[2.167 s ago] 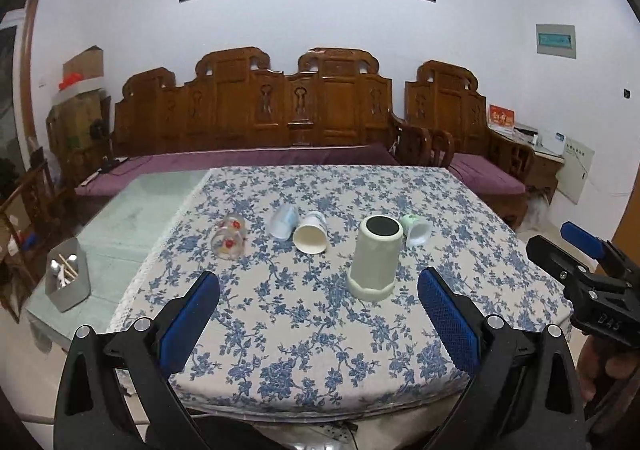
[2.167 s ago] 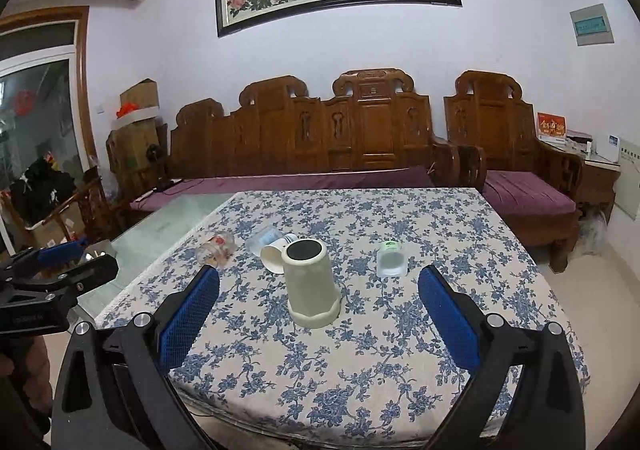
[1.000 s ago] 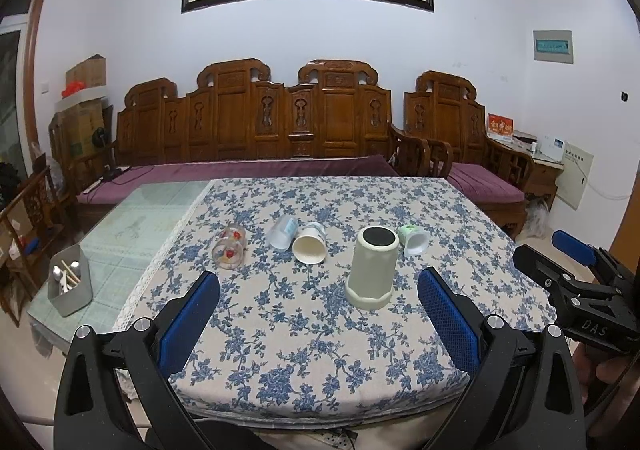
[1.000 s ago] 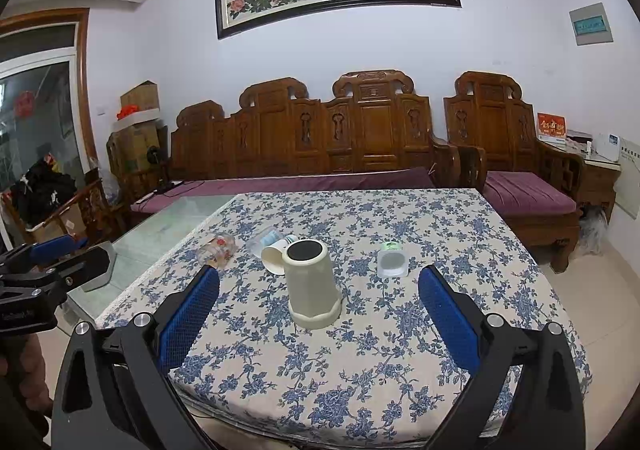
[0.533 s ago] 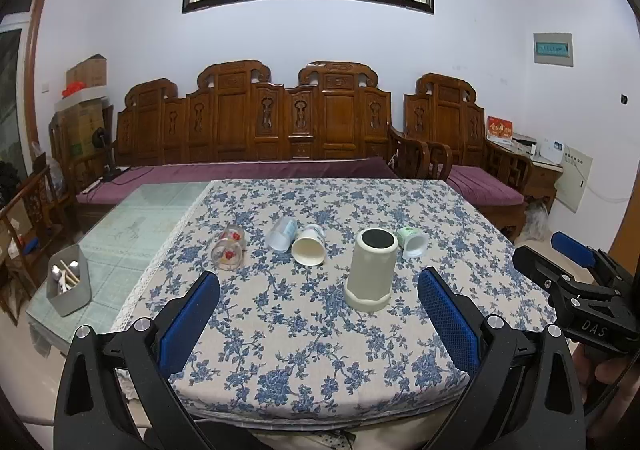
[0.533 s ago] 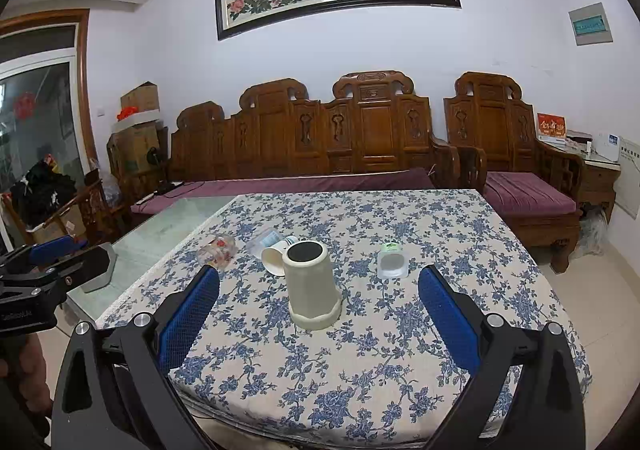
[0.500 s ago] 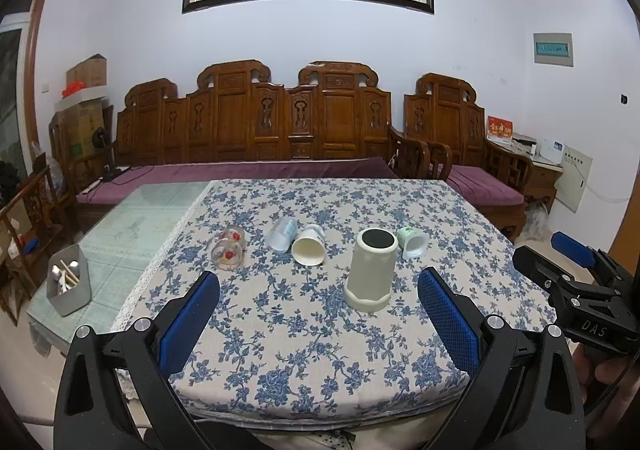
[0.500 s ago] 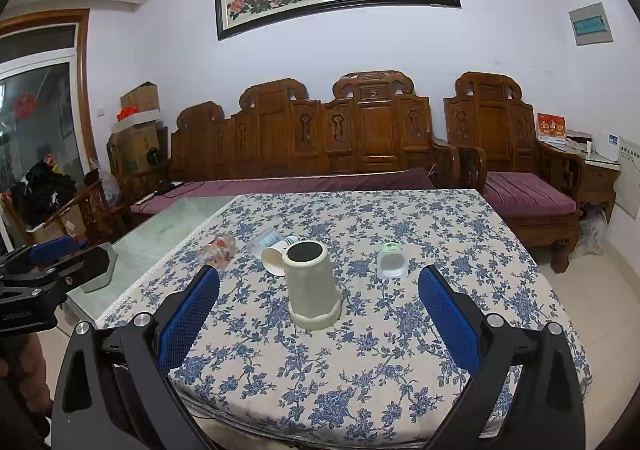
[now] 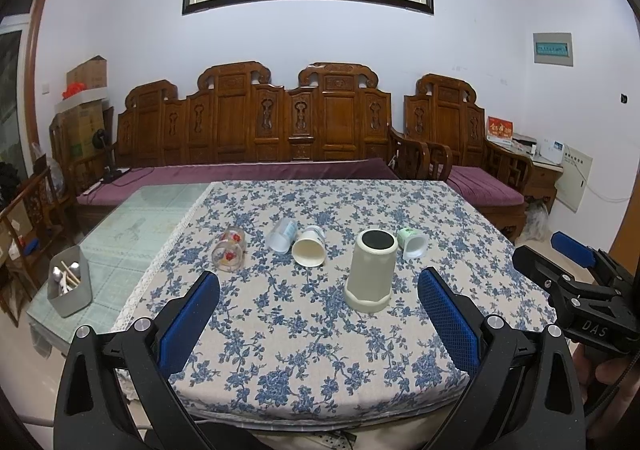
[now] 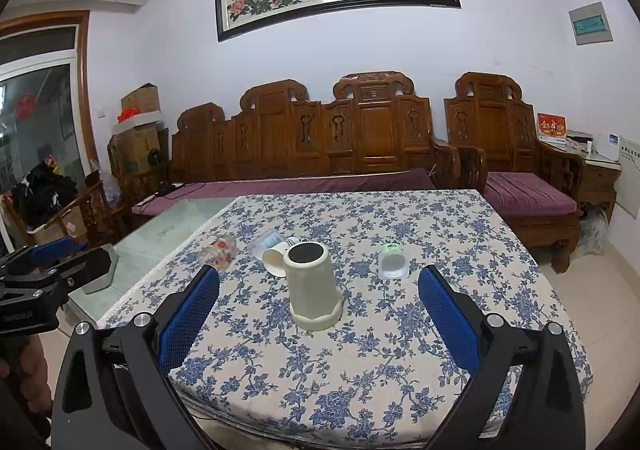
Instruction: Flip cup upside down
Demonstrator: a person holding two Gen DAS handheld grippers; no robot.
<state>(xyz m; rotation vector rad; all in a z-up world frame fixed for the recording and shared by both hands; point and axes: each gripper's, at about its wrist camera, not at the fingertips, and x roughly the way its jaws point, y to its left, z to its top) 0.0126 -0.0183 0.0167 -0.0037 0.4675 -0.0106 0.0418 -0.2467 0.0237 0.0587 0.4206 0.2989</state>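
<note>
A tall cream cup stands upside down on the floral tablecloth, wide rim down and dark base up; it also shows in the right wrist view. A white paper cup, a clear plastic cup, a flowered glass and a small green-rimmed cup lie on their sides behind it. My left gripper is open and empty, back from the table's front edge. My right gripper is open and empty, also held back from the table.
A grey container with utensils sits on the bare glass part of the table at the left. A carved wooden sofa with purple cushions stands behind the table. The right gripper shows at the right edge of the left wrist view.
Both grippers have drifted slightly back and up from the table over the last two seconds. The cups have not moved.
</note>
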